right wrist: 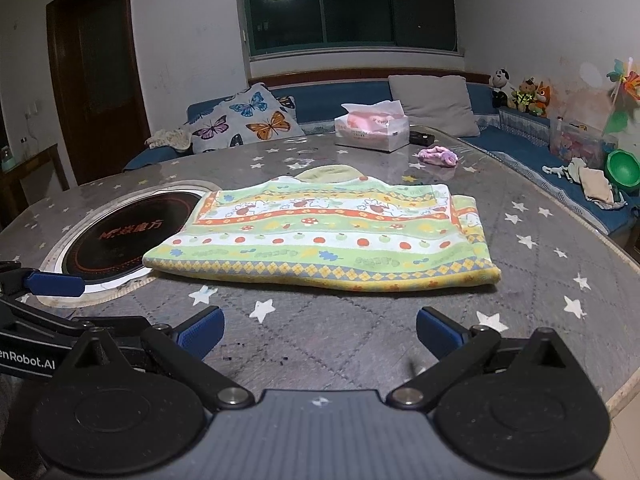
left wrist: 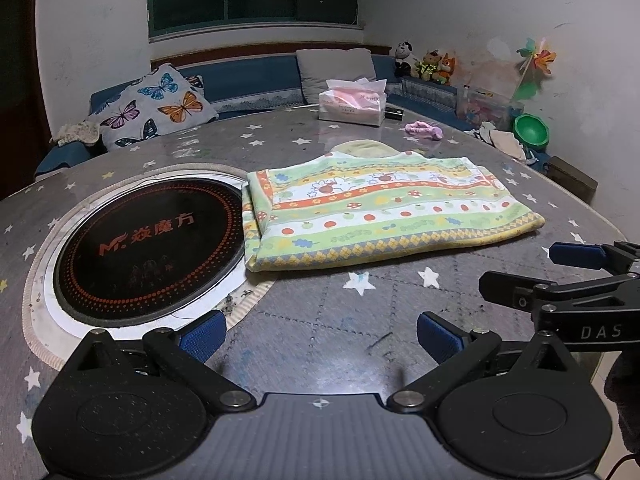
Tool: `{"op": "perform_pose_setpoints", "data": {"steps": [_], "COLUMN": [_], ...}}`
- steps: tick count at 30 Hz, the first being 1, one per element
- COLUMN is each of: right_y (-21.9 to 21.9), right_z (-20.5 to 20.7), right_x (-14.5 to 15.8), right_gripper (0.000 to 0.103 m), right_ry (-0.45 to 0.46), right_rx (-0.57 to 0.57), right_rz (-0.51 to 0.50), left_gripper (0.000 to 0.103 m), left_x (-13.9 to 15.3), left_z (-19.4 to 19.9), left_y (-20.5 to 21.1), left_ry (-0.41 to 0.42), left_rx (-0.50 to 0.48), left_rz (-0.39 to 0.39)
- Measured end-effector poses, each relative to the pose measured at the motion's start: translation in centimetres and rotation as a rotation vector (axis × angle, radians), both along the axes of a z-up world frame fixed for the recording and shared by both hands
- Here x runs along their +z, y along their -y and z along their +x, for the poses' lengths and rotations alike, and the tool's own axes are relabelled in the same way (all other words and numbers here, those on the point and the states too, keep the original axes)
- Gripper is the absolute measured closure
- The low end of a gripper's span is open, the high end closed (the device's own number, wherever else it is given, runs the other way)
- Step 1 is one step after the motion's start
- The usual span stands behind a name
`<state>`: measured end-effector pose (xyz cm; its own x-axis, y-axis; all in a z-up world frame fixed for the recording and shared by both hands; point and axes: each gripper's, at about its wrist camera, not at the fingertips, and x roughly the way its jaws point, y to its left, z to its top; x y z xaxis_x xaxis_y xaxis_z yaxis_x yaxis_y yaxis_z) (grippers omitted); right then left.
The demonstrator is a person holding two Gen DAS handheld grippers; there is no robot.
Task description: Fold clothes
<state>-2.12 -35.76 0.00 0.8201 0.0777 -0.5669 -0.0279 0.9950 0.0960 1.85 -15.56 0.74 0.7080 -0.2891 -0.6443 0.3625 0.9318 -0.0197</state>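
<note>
Both of my hand-held grippers hung low over the near edge of the desk, the left hand-held gripper and the right hand-held gripper each with its blue-padded fingers spread wide and pinching nothing. Under them the desk wore a grey quilted cover printed with white stars, smooth and a little shiny. Just ahead of the right one, and ahead and to the right of the left one, lay the folded garment, a flat rectangle of thin knit in green, orange and yellow bands with apples and rabbits. I judged it light, limp and apt to slide on that cover, so a pinch at a near corner through all layers looked the safest hold. Ahead-left sat a round black hob, hard and glossy, touching the cloth's edge. Farther off stood a tissue box.
</note>
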Motion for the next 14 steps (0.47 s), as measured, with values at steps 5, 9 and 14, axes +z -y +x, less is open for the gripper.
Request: {"op": "perform_pose_setpoints", "data": {"steps": [5,9,14], "right_y": [-0.05,-0.02,-0.04], "right_z": [-0.30,-0.55,-0.84], "right_x": [-0.01,-0.01,0.06], "right_gripper": [0.000,0.000,0.000], "right_ry": [0.001,0.003,0.005], "right_rx": [-0.003,-0.006,-0.008], "right_rz": [0.005,0.006,0.007], "left_gripper": [0.000,0.000,0.000], "left_x": [0.16,0.21,0.25], "left_z": [-0.39,-0.64,-0.90], "left_y": [0.11,0.18,0.25], "left_ry": [0.007,0.012,0.012], "left_rx": [-0.004,-0.003,-0.009], "left_rz": [-0.003,-0.001,-0.003]}}
